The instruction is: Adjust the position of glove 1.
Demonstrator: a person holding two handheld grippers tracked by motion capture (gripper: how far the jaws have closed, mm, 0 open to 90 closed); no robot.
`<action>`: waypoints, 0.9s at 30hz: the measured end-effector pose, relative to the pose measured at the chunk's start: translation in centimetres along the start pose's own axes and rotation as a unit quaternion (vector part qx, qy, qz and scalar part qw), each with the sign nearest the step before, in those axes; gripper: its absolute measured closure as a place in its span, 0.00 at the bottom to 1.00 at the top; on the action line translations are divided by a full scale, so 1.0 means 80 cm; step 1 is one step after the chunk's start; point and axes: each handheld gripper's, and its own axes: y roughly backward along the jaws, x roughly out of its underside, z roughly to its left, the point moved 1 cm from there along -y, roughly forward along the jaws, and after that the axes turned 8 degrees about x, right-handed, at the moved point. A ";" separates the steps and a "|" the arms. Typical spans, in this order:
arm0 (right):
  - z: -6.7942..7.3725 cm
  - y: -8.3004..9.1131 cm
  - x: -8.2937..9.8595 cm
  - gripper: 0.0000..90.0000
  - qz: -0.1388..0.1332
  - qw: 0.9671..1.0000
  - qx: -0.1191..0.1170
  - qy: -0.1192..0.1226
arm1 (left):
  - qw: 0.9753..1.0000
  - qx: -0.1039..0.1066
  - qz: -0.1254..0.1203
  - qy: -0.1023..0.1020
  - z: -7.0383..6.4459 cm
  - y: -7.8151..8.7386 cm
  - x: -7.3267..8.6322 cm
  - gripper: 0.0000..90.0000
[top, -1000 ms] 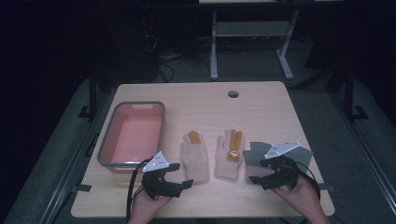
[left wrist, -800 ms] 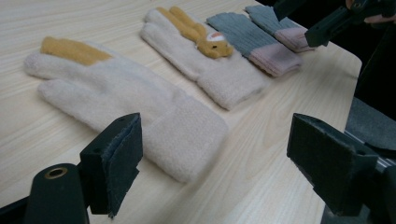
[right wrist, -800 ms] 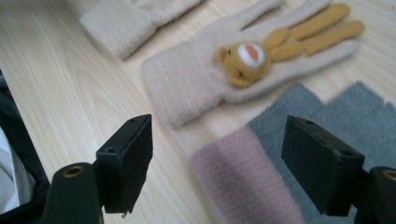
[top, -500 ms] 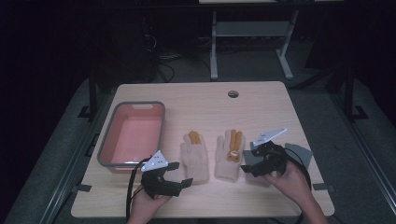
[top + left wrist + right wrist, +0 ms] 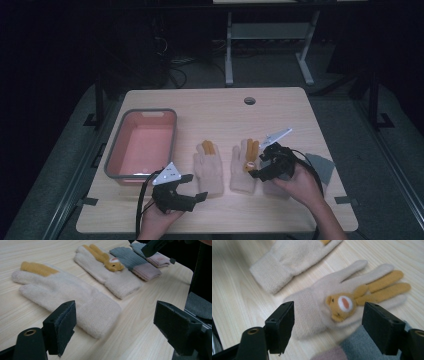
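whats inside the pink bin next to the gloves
The pink bin by the cream gloves looks empty: its bare pink floor shows in the high view. The strip of floor behind the near rim and the left gripper plate is hidden.

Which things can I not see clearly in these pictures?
- Grey glove: in the high view the right claw and hand cover most of it; in the right claw view the bottom edge cuts it off.
- Bear face on the cream glove: too small in the high view.
- Pink tray: the left claw overlaps its near corner.
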 end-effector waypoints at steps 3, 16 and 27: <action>0.000 -0.008 -0.006 0.30 0.009 1.000 0.000 0.004 | 1.000 0.000 -0.001 0.004 0.001 0.000 0.000 0.20; -0.002 -0.039 -0.018 0.34 0.041 0.999 0.009 0.016 | 1.000 0.001 0.000 0.004 0.001 0.000 0.001 0.20; -0.008 -0.061 -0.019 0.36 0.063 0.998 0.017 0.023 | 1.000 0.002 0.001 0.008 0.002 -0.002 0.001 0.20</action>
